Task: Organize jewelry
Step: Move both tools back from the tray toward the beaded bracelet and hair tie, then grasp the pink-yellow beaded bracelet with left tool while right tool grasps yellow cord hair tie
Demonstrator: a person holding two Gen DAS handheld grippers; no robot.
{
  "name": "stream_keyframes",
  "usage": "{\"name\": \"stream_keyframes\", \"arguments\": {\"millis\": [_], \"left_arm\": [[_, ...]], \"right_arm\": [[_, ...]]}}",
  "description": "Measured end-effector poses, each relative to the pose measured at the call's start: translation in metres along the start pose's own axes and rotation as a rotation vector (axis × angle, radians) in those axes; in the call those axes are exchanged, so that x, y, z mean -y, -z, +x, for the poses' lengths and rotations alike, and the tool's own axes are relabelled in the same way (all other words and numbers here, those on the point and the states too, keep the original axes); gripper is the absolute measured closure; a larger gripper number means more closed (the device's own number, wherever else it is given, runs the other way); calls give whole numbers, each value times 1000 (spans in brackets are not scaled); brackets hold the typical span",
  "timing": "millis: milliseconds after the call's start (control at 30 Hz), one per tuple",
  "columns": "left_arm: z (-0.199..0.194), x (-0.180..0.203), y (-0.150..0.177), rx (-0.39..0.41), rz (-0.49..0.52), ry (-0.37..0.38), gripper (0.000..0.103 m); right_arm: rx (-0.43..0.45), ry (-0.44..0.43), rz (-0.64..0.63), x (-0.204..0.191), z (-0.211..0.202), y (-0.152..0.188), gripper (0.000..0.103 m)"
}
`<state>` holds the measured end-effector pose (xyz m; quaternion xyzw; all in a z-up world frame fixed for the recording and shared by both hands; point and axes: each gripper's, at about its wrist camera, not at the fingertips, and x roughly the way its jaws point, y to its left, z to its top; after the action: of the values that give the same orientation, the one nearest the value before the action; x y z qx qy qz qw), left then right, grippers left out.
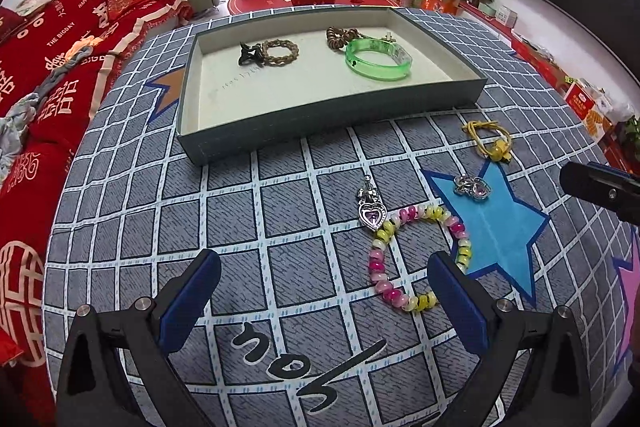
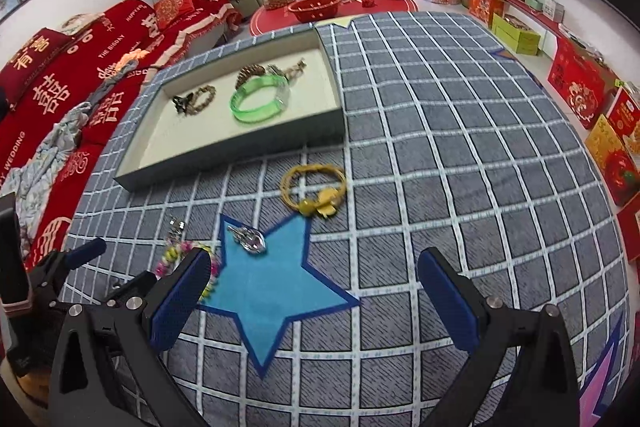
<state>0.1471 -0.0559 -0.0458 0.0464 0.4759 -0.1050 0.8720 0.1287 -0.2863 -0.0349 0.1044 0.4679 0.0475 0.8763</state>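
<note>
Both grippers (image 1: 324,301) (image 2: 316,301) held agape, empty, beads (image 1: 416,255), pendants (image 1: 372,213), yellow band (image 1: 490,139) strewn before tray (image 1: 320,123), path unblocked

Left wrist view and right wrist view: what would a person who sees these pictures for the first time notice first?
Probably the grey tray at the far side of the checked cloth, with a green bangle inside it. Nearer lie a pink and yellow bead bracelet and a silver heart pendant beside the blue star. Both the left gripper and the right gripper are open and empty.
</note>
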Motion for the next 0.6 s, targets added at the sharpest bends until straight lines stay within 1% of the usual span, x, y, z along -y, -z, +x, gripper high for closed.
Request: {"name": "stream_keyframes", "arguments": {"millis": [167,267,533,567,600], "left_arm": [[8,1,2,-17,-10,-7,0],[11,2,1,-18,-8,-7,0],[19,11,-1,-38,7,-2,0],[20,11,-1,-40,9,0,6],[20,13,0,-32,16,-3,6]], "right_arm": [[-26,1,-3,2,10,4,0],[-33,24,-14,2,19,4,0],[-54,44,16,11,45,-10,0],[-57,44,18,11,49,-12,0],[-60,47,19,11,53,-15,0]]}}
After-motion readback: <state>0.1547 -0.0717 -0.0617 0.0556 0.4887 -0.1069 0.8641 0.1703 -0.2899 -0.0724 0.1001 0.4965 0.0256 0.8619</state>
